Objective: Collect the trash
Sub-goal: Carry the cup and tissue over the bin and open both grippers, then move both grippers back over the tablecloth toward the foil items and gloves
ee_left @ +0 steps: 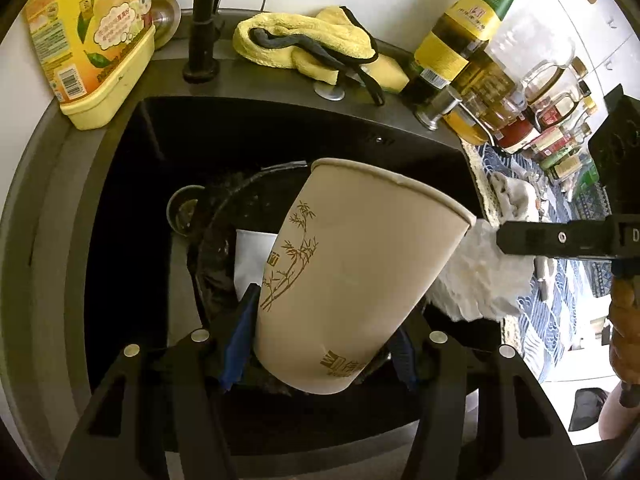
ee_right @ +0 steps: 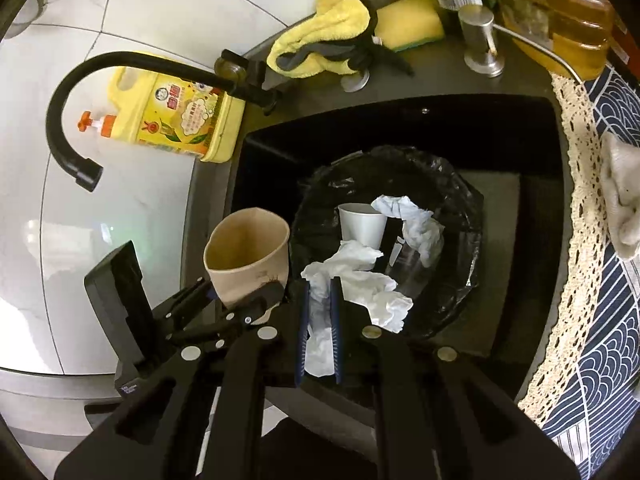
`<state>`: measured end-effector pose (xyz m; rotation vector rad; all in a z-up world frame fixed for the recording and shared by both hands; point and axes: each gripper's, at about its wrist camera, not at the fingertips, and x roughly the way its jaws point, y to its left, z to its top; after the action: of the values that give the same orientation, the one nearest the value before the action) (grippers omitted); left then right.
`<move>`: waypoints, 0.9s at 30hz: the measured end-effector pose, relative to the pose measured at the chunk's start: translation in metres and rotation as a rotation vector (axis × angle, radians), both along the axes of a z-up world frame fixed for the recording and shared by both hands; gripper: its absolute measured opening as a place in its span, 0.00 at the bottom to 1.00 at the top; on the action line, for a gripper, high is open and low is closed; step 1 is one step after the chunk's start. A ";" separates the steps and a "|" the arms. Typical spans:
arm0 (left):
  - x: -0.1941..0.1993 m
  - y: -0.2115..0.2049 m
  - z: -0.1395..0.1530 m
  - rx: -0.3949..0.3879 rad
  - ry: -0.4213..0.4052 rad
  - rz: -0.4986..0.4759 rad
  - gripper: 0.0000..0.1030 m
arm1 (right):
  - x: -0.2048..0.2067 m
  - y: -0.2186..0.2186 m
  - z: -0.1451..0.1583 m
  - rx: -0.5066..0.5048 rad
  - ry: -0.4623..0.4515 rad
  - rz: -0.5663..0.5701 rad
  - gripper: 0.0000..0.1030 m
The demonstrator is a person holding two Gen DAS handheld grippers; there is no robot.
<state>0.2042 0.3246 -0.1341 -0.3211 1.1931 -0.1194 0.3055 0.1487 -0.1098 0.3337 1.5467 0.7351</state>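
We hold paper cup point(ee_left: 352, 272) in left gripper point(ee_left: 320, 344), jaws clamped on lower wall; light, crushable, grip gently. Right gripper point(ee_right: 320, 316) jaws shut on soft crumpled tissue point(ee_right: 320, 344). Both hang over lined bin point(ee_right: 460, 184) in sink point(ee_right: 400, 120).

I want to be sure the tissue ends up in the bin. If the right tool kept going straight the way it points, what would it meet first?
Probably the crumpled white tissues already lying in the black-lined trash bin, just beyond the crumpled white tissue that the right tool holds; depth is hard to judge.
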 end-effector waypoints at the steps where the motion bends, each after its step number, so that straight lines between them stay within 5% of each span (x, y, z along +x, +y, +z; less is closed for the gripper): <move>1: 0.002 0.001 -0.002 0.004 0.004 -0.002 0.55 | -0.001 0.000 -0.001 -0.002 0.004 -0.001 0.11; 4: 0.009 0.001 -0.006 0.010 0.019 -0.007 0.55 | -0.002 0.004 -0.009 -0.012 0.022 0.010 0.14; 6: 0.013 0.002 -0.010 0.010 0.036 -0.008 0.69 | -0.002 0.004 -0.017 -0.002 0.063 0.001 0.17; 7: 0.014 0.003 -0.011 0.015 0.037 -0.008 0.74 | -0.001 0.004 -0.019 0.000 0.076 -0.005 0.26; 27: 0.002 -0.001 -0.002 0.030 0.026 0.001 0.74 | -0.007 -0.020 -0.011 0.017 0.055 -0.058 0.30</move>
<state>0.2065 0.3232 -0.1365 -0.2980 1.2193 -0.0968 0.2984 0.1289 -0.1206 0.4127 1.5773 0.6985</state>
